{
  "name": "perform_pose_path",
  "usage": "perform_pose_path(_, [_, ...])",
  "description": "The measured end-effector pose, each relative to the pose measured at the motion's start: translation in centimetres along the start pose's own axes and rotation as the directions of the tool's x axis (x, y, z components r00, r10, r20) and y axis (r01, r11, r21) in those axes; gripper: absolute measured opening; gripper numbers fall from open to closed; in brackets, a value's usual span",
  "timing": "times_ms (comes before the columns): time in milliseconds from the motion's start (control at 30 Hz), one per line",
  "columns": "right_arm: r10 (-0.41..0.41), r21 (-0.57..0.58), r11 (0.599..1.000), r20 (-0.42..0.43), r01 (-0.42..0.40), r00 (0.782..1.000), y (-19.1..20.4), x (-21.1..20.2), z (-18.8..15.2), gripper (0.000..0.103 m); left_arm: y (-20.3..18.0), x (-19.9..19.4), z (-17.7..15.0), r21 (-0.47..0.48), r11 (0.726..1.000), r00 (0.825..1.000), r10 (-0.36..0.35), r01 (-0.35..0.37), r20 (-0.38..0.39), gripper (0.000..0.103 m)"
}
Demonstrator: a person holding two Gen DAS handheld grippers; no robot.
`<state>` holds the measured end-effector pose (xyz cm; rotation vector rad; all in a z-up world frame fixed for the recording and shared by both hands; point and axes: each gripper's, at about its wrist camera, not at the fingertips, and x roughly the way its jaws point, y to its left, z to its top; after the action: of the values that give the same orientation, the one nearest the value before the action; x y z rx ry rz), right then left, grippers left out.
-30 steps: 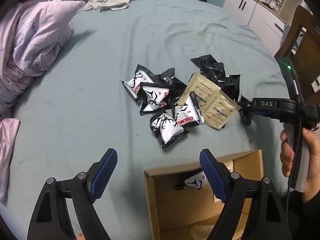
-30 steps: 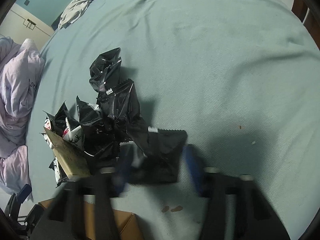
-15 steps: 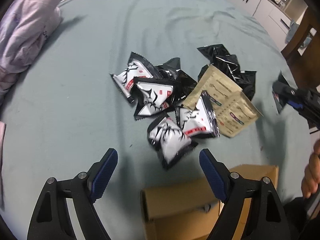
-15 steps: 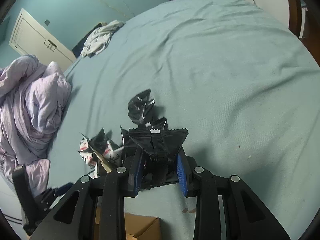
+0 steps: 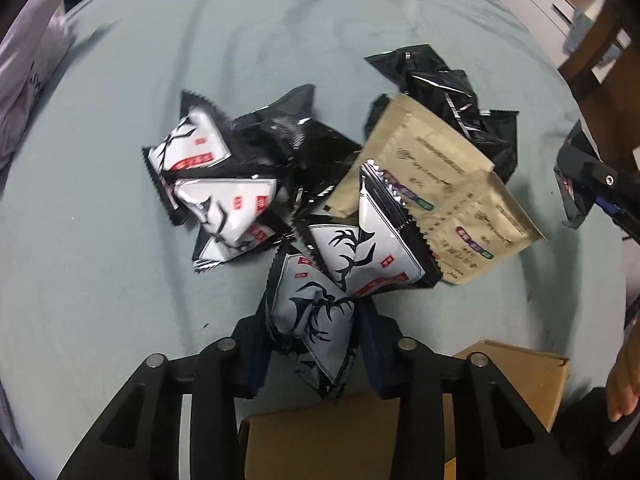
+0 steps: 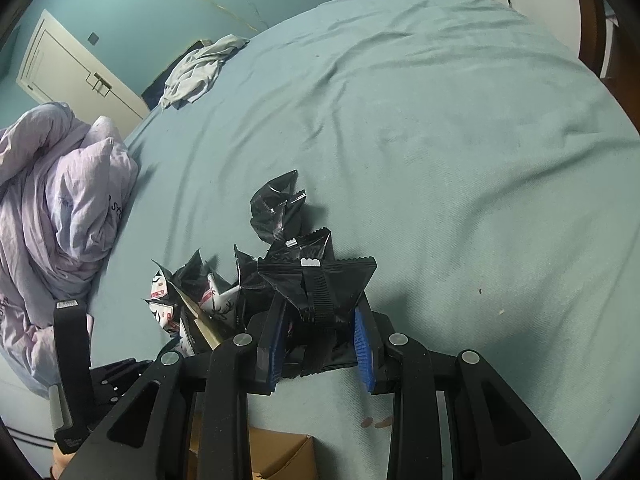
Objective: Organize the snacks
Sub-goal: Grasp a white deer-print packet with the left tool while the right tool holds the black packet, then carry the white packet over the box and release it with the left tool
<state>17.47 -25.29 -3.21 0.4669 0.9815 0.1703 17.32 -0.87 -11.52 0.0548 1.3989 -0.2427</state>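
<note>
Bed (image 6: 440, 128) with teal sheet fills both views. Lilac duvet (image 6: 60, 208) bunched at the left edge in the right wrist view, grey garment (image 6: 200, 72) crumpled at the far end near a white door (image 6: 76, 76).

Cardboard box (image 5: 516, 376), open, at the near edge of the bed, just below the snack pile and partly behind the grippers.

Snack pile (image 5: 320, 184) lies mid-bed: several black-and-white packets with an antler drawing and red label patches, plain black foil packets, and a tan double sachet (image 5: 436, 184) with small printed lines and coloured badges. Writing too small and blurred to read.

Left gripper (image 5: 314, 344): jaws have just been closing and now sit narrow around the nearest antler packet (image 5: 316, 320), the front one of the pile. Packet stands between the two fingers, pads at both its sides, bulging out above and below them; contact looks made.

Right gripper (image 6: 320, 340): jaws narrowly apart, clamped on a black foil packet (image 6: 320, 284). Blue pads (image 6: 364, 348) press its lower part; its serrated top edge fans out wide above the fingers, seam strip facing the camera. It is raised off the sheet, at the right end of the pile. In the left wrist view this gripper shows at the far right edge, a hand (image 5: 624, 384) below it.
</note>
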Motion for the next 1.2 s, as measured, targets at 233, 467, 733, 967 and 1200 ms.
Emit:
perform_pose_path(233, [-0.013,0.004,1.0,0.035,0.013,0.999,-0.3,-2.0,-1.7,0.027,-0.5,-3.6,-1.3,0.008,0.999,0.994,0.037,-0.038,0.101,0.034])
perform_pose_path(467, [0.008,-0.032,0.999,0.055,-0.006,0.998,0.7,-5.8,-4.6,0.028,-0.7,-8.9,-5.0,0.038,0.997,0.969,0.06,-0.071,0.24,0.034])
perform_pose_path(733, [0.074,-0.138,0.989,0.103,-0.059,0.992,3.0,-9.5,-8.7,0.028,-1.3,-12.3,-8.8,0.08,0.994,0.95,0.046,-0.075,0.31,0.034])
perform_pose_path(967, [0.116,-0.172,0.98,0.074,-0.102,0.99,3.0,-10.6,-11.8,0.028,-2.6,-11.6,-12.1,0.147,0.989,0.972,-0.009,-0.026,0.233,0.034])
perform_pose_path(1200, [0.136,-0.208,0.97,0.052,-0.122,0.989,3.8,-10.6,-12.3,0.028,-4.8,-9.8,-13.6,0.222,0.975,0.989,-0.005,-0.028,0.148,0.035])
